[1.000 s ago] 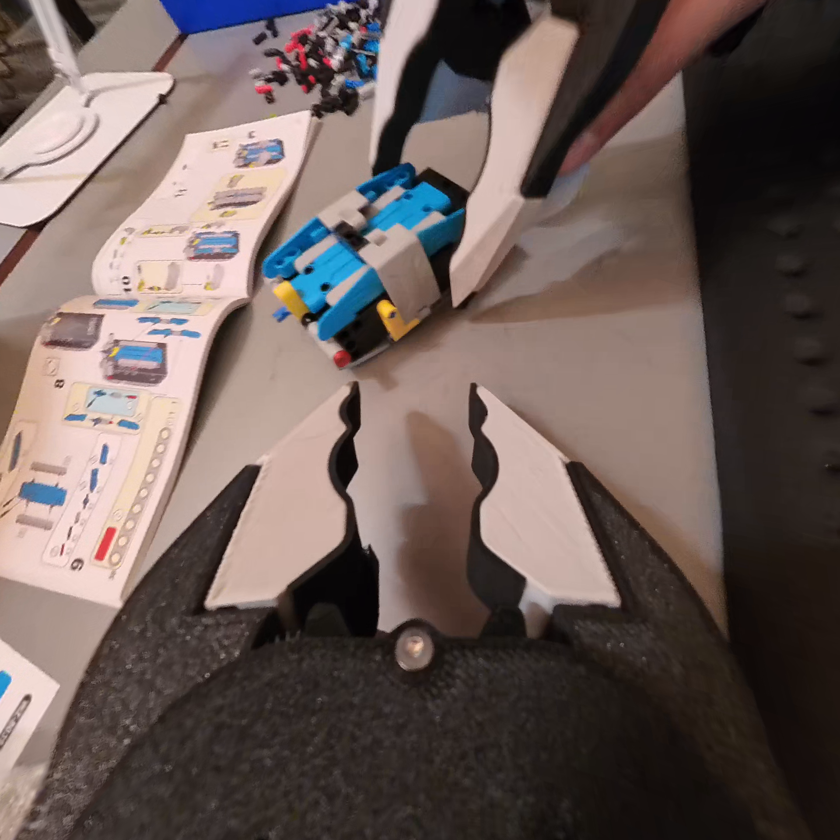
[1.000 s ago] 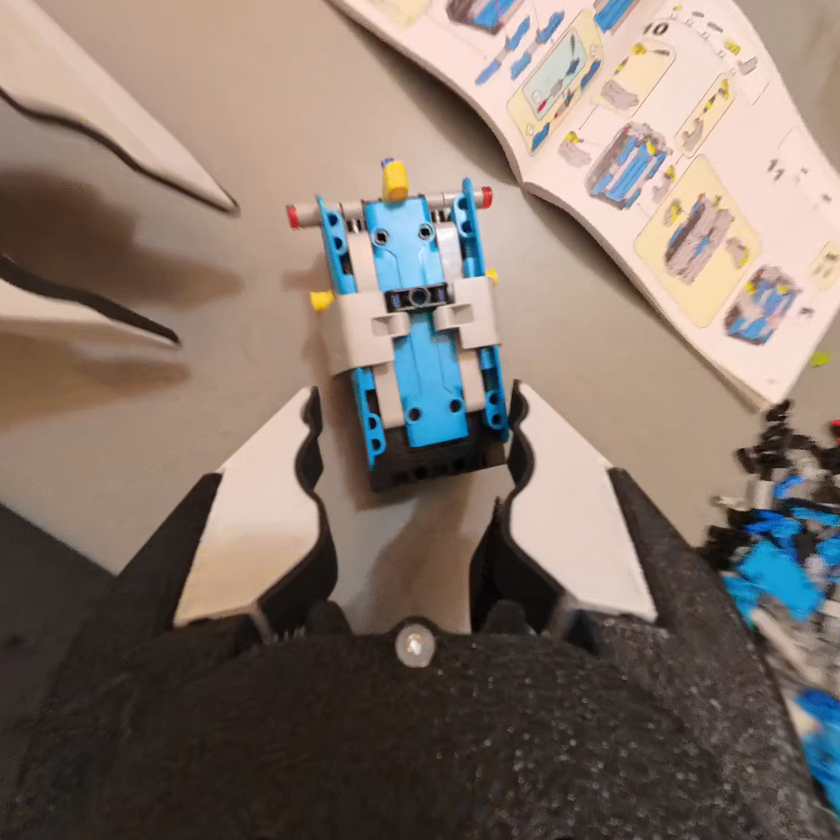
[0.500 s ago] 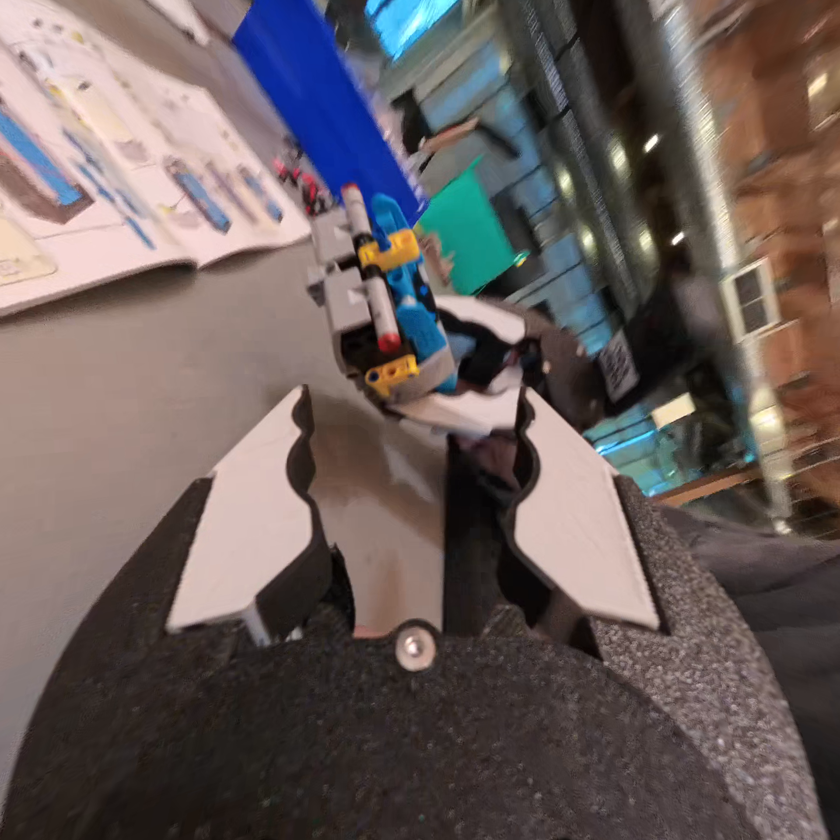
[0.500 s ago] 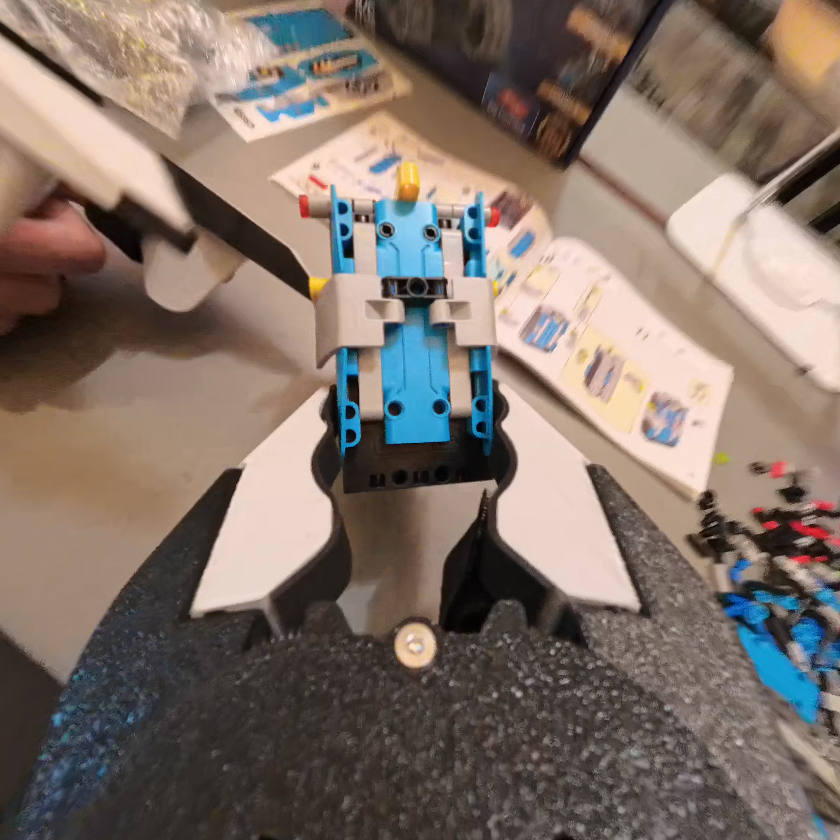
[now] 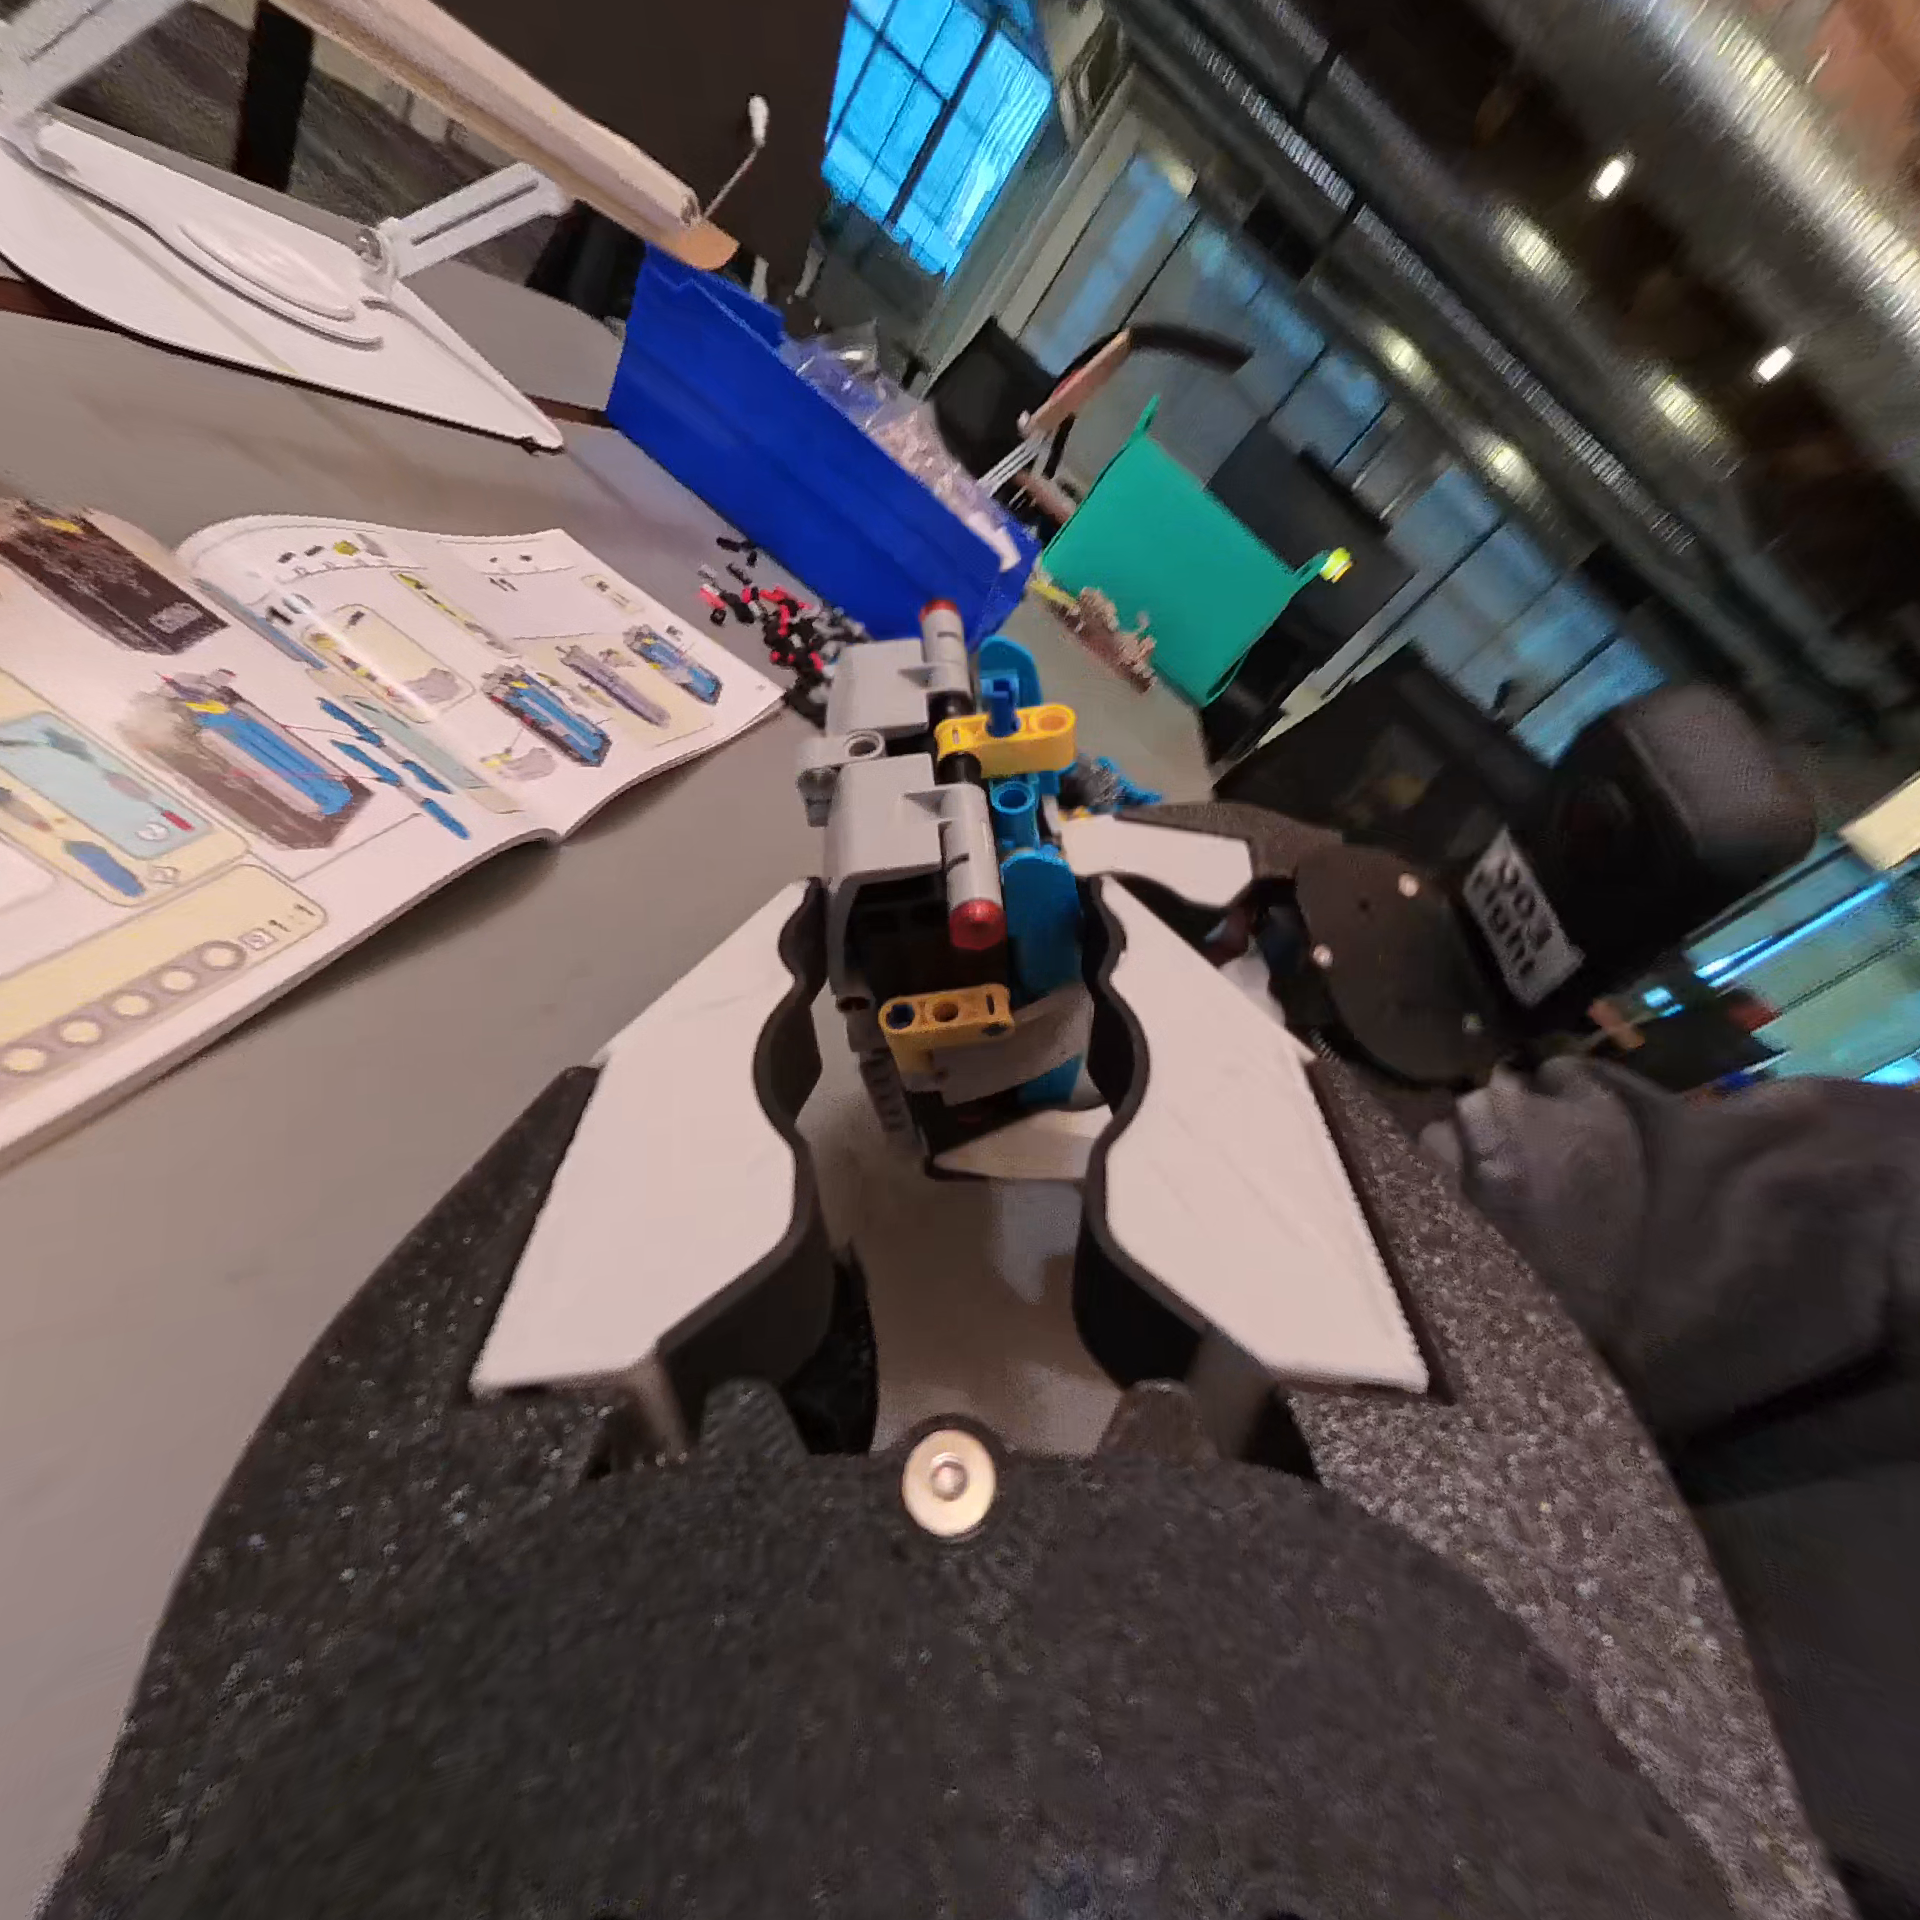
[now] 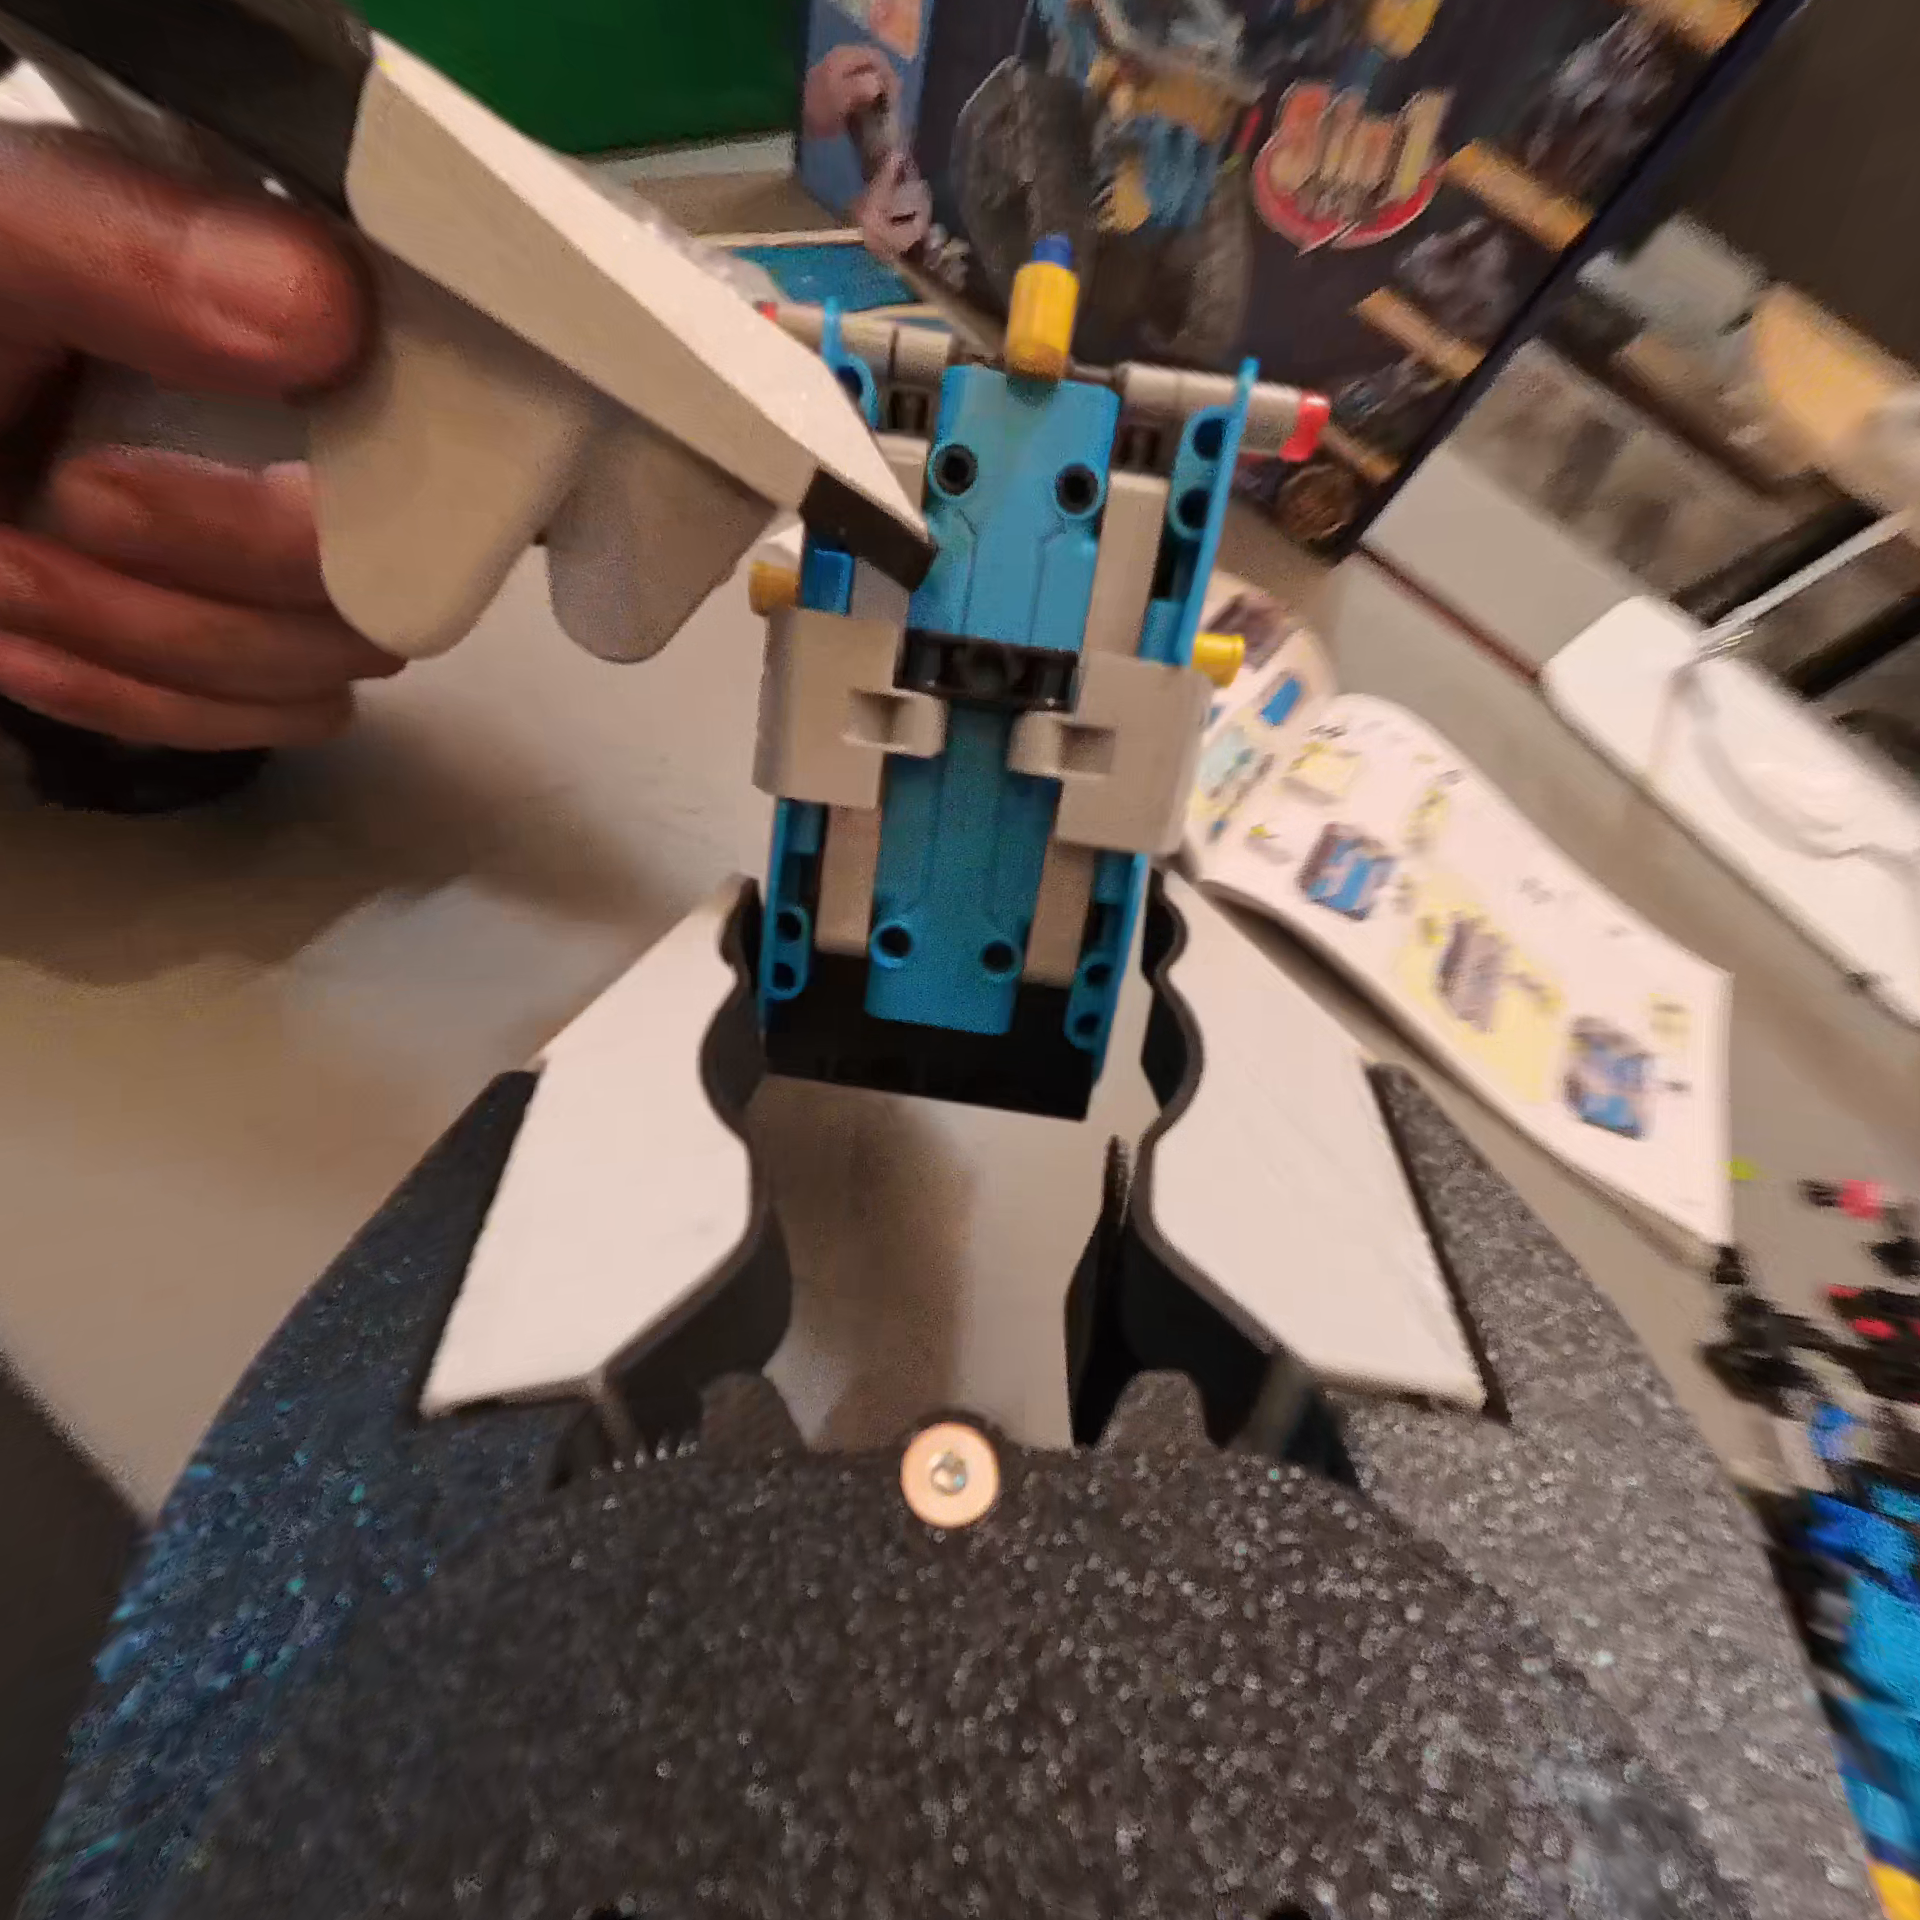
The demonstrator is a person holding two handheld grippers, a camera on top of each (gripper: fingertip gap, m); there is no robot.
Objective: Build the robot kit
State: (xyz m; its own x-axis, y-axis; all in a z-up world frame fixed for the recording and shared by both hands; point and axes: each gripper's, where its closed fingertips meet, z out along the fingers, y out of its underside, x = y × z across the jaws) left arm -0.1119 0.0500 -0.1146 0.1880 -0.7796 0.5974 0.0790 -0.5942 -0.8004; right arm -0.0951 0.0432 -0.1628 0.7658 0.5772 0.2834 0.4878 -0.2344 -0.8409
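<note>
A brick model of blue, grey and black parts with yellow and red pins is held up above the grey table. My right gripper is shut on its black lower end. My left gripper is closed around the model's other end, with a pad against each side. In the right wrist view, one left finger lies against the model's upper left side, and a hand holds that gripper. The right gripper's black body shows behind the model in the left wrist view.
An open instruction booklet lies on the table and also shows in the right wrist view. Loose small parts lie by a blue bin and a green bin. A white stand base and a printed box stand farther off. Tip to tip, the grippers are about 5 centimeters apart.
The right gripper closed on the model and lifted it off the table. The left gripper swung up, came to the model's free end and closed around it.
</note>
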